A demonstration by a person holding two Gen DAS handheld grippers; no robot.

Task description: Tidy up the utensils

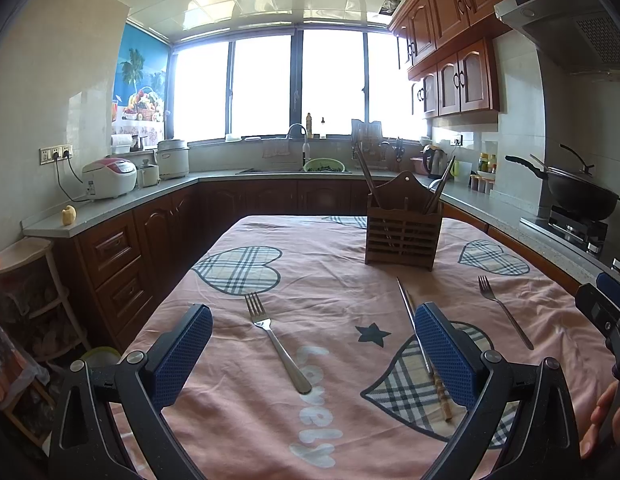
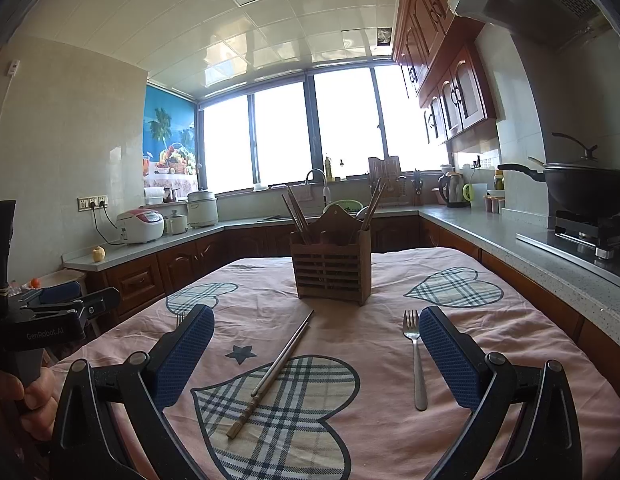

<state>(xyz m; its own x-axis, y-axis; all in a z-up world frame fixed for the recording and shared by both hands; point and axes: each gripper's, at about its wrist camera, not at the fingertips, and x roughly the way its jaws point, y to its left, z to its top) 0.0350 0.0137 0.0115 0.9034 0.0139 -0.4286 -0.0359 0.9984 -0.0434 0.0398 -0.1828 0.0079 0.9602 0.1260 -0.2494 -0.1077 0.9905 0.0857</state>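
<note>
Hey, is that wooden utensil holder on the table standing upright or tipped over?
Upright. The wooden utensil holder sits flat on the pink tablecloth, with chopsticks sticking up out of it.

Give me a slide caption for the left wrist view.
Open left tool above a fork and chopsticks on the pink tablecloth, wooden holder behind.

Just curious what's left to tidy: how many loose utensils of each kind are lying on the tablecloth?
Forks: 2, one on the left, one on the right
Chopsticks: 2, lying as a pair
Total: 4
</note>
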